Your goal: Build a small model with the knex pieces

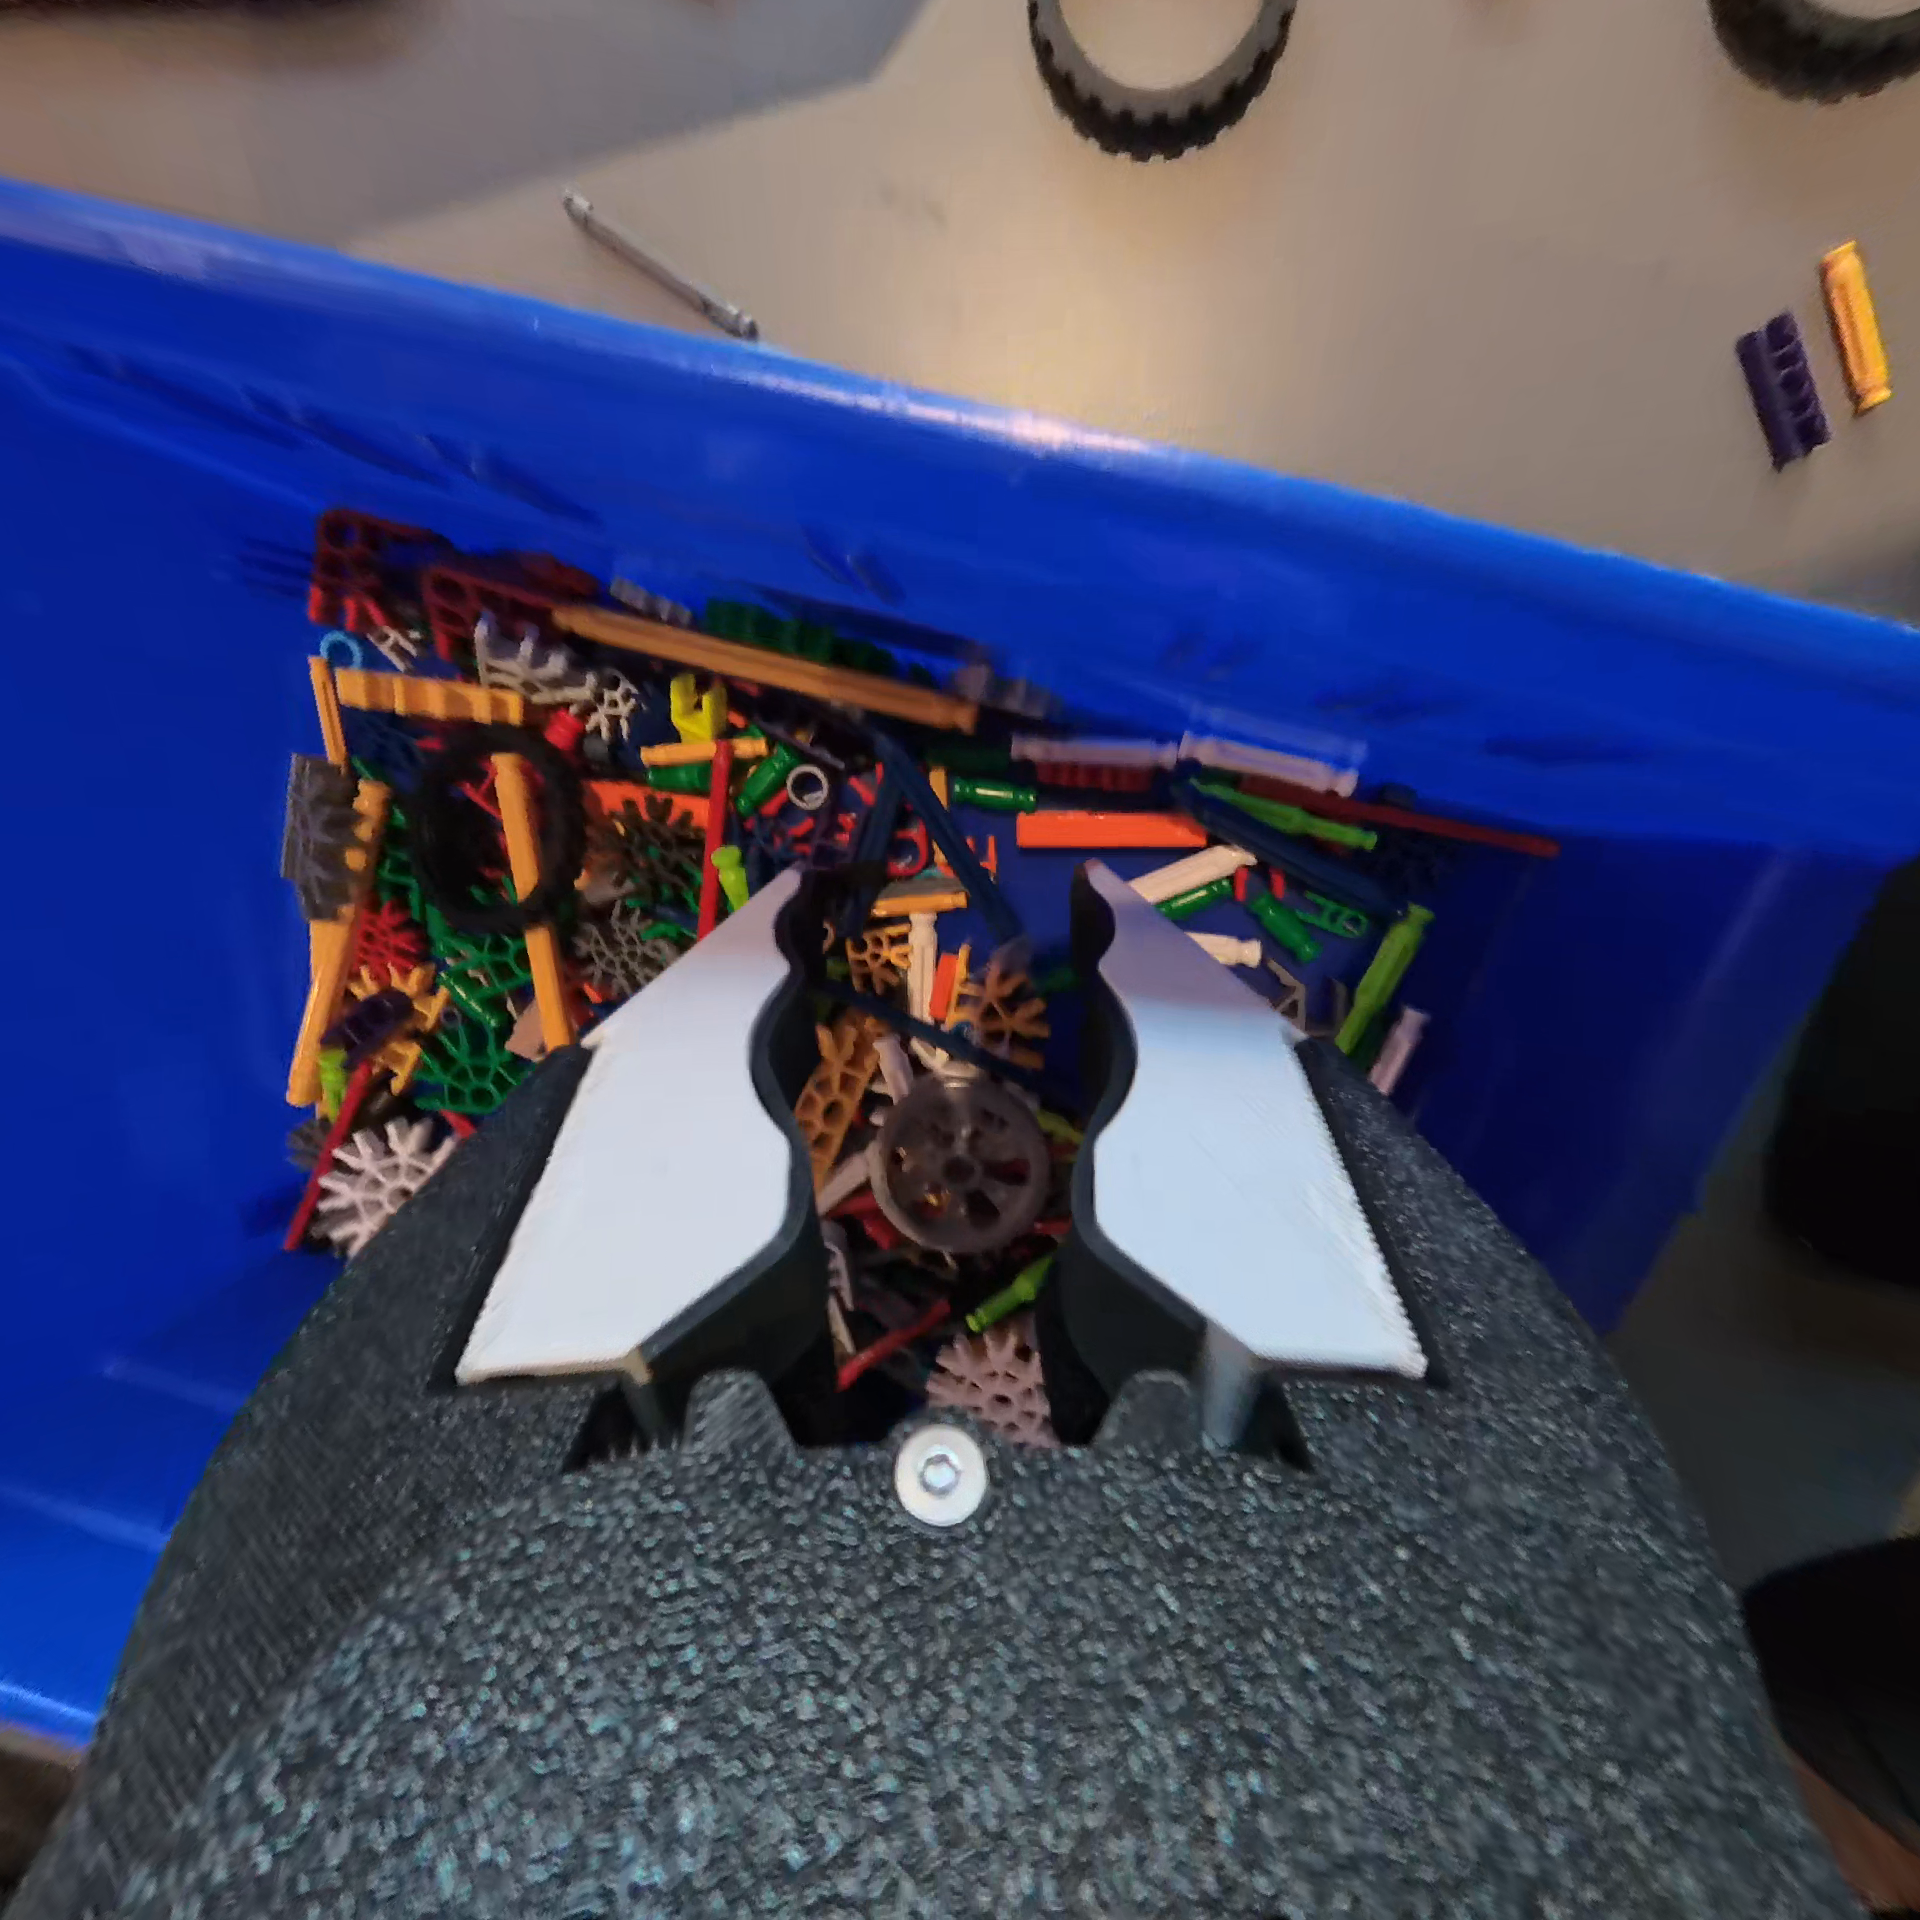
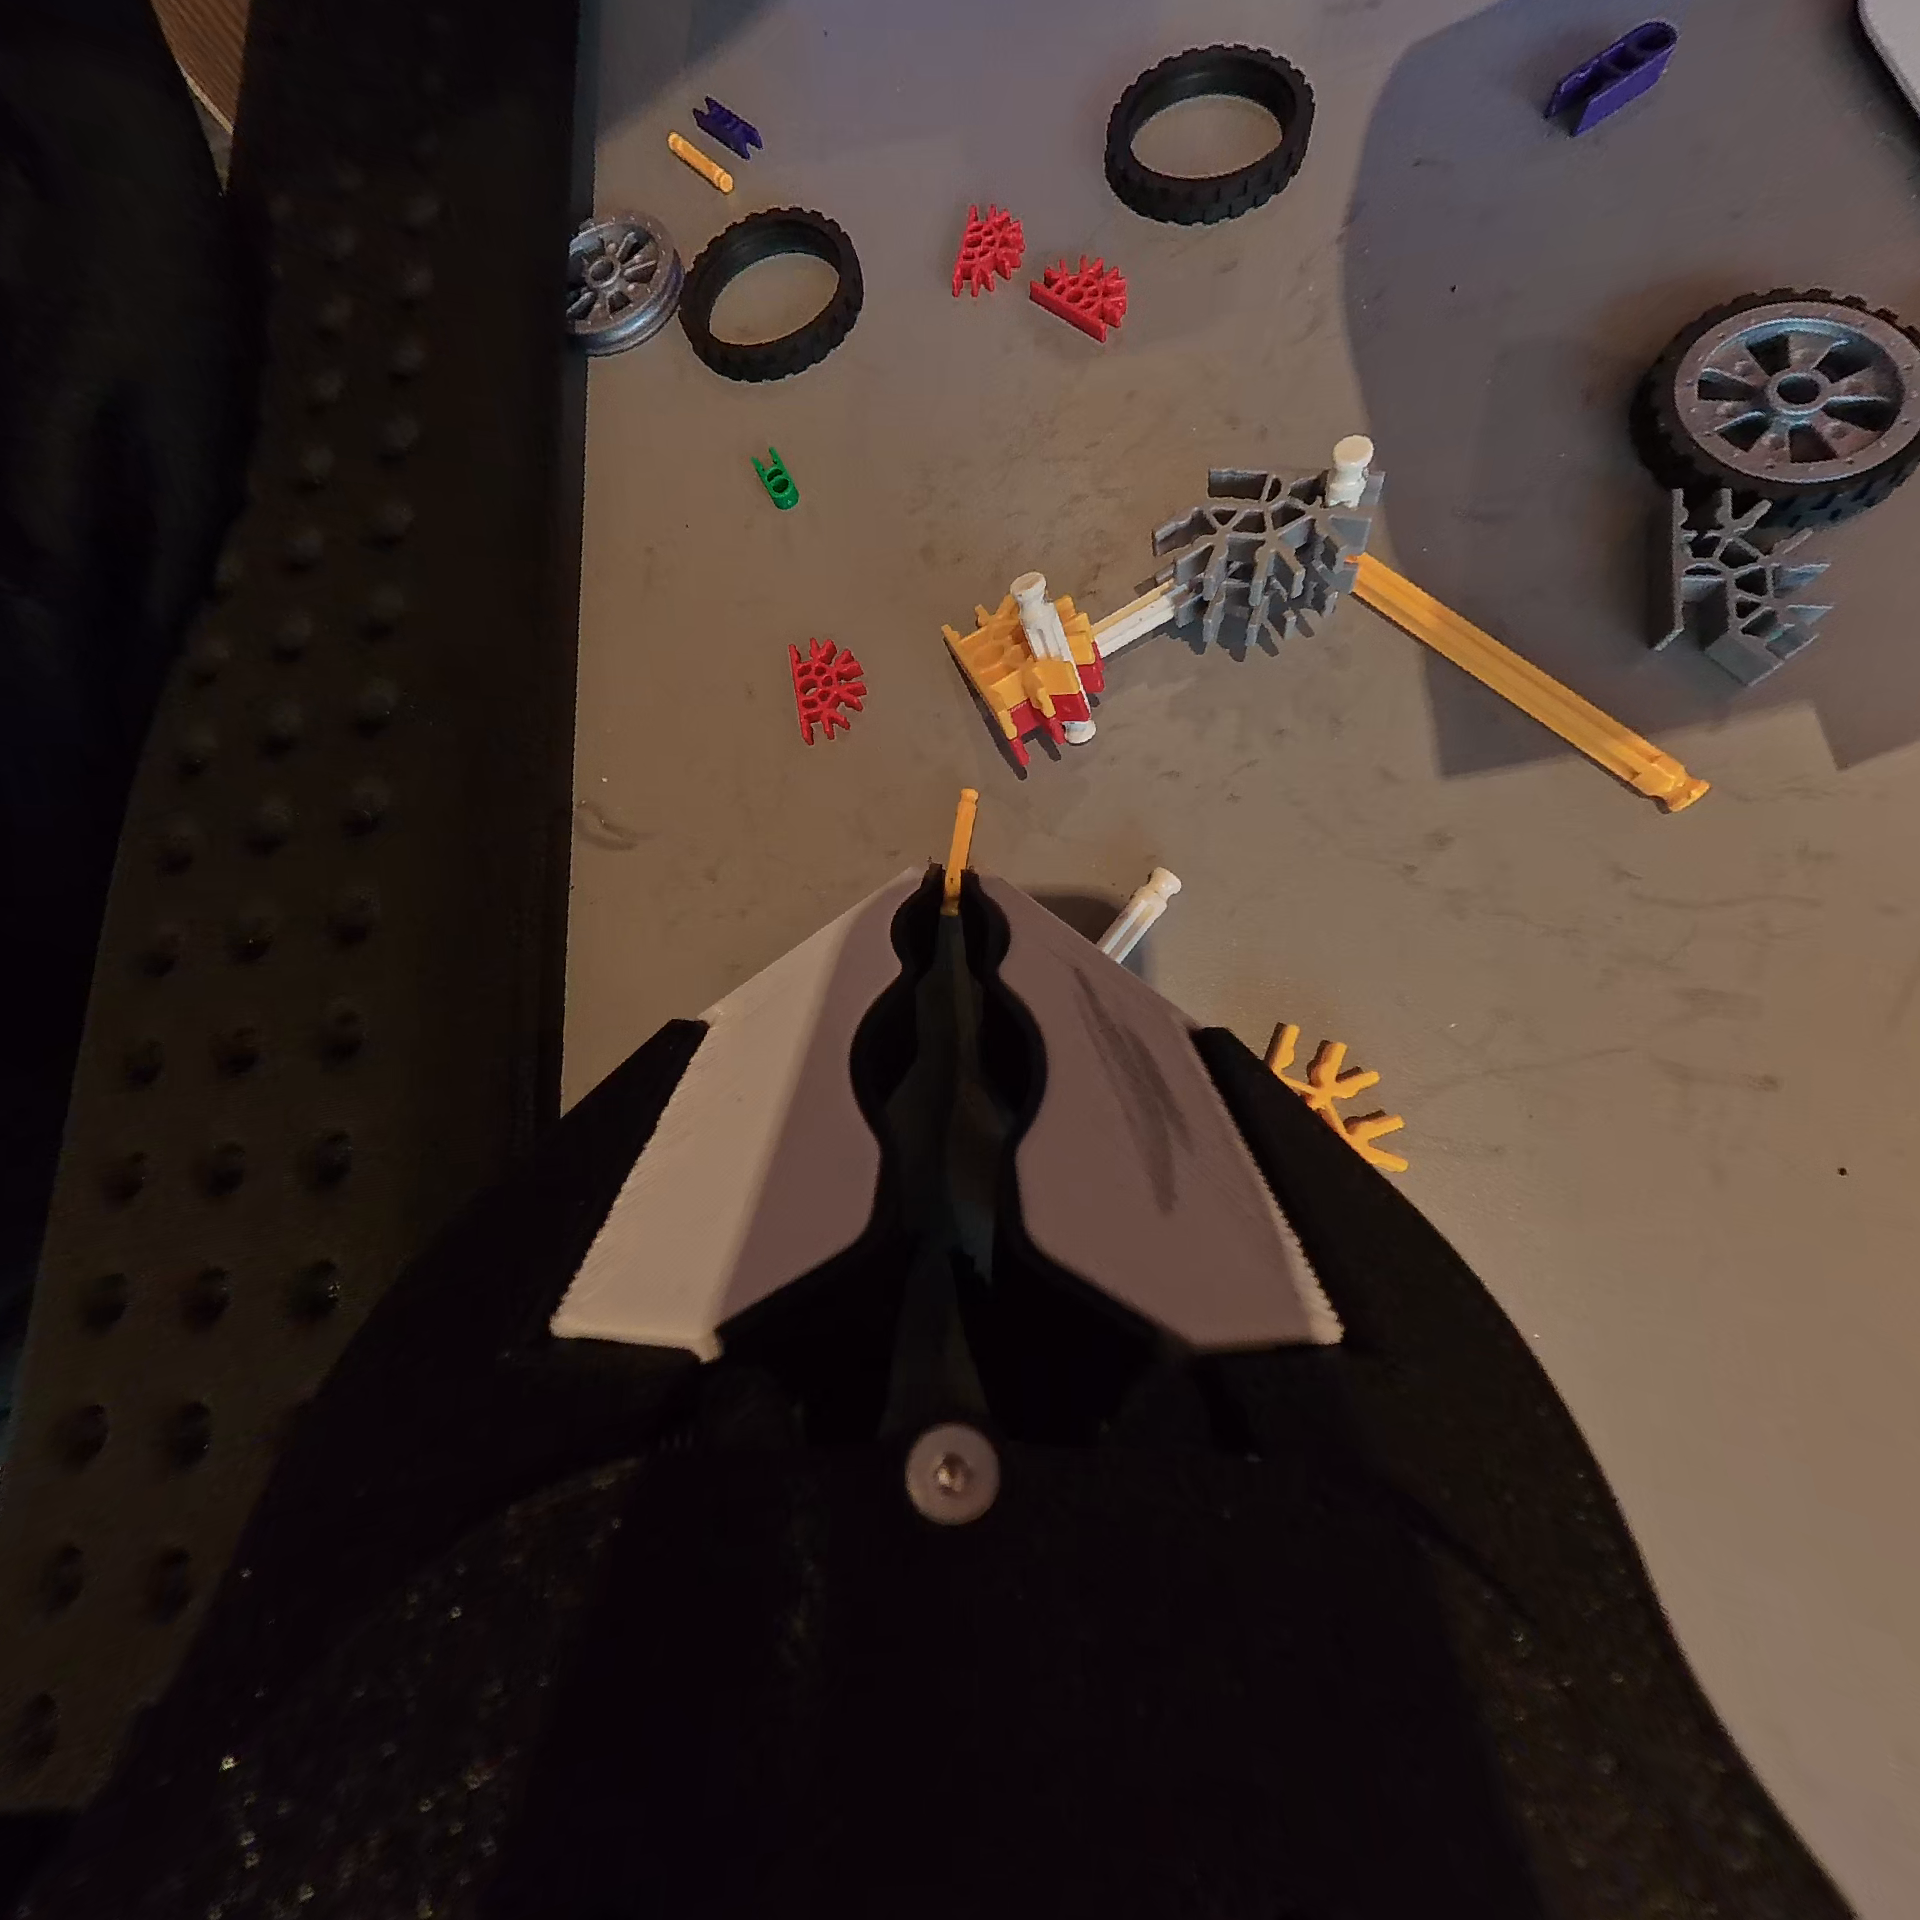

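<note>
- My left gripper (image 1: 940,883) hangs over the blue bin (image 1: 1039,540), fingers spread wide, nothing between them.
- Bin holds a jumble of coloured construction rods and connectors. Seen in the gap between my left fingers: a grey spoked wheel hub (image 1: 961,1158), lying on the pile.
- Left part of the pile: a black tyre ring (image 1: 497,826) over orange rods.
- Beyond the bin's far rim, on the table (image 1: 1247,291): a thin grey rod (image 1: 660,265), a black tyre (image 1: 1158,73), then a purple piece (image 1: 1782,390) just beside a short orange rod (image 1: 1855,327).
- My right gripper (image 2: 954,883) is above the table, fingers pressed together on a short yellow rod (image 2: 961,831); the rod's end sticks out past the tips.
- Left of it in the right wrist view: a dark studded mat (image 2: 312,831).
- Near the tips, to the right: a white rod (image 2: 1143,909) and a yellow snowflake connector (image 2: 1340,1101), both partly hidden by my fingers.
- Farther ahead: a red connector (image 2: 826,688), a yellow-red-white cluster (image 2: 1029,665) joined by a white rod to a grey connector (image 2: 1262,556), from which a long yellow rod (image 2: 1527,681) also runs.
- Far right: a full wheel (image 2: 1792,400) sitting against a grey connector piece (image 2: 1735,603).
</note>
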A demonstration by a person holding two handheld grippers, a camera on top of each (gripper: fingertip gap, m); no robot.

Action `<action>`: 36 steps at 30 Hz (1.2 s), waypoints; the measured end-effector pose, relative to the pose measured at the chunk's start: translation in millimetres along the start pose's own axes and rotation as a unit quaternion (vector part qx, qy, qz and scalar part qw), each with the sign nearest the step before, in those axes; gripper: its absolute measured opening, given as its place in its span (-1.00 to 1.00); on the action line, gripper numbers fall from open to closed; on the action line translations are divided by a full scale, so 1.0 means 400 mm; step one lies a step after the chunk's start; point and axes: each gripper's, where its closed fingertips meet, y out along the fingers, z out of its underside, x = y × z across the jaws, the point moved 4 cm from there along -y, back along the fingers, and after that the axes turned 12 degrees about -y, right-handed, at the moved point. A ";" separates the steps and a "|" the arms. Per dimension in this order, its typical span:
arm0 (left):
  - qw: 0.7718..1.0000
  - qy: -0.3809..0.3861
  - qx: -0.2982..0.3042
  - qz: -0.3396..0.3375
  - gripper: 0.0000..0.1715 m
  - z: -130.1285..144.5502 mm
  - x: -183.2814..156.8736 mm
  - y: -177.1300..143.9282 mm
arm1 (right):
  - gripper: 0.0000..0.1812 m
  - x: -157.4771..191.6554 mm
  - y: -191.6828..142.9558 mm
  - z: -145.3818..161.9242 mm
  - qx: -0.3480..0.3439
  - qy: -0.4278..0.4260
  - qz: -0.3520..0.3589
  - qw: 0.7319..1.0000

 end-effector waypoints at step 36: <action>0.996 -0.030 0.064 0.049 -0.29 0.072 -0.017 0.012 | -0.96 0.001 -0.001 0.000 0.000 -0.001 -0.001 1.000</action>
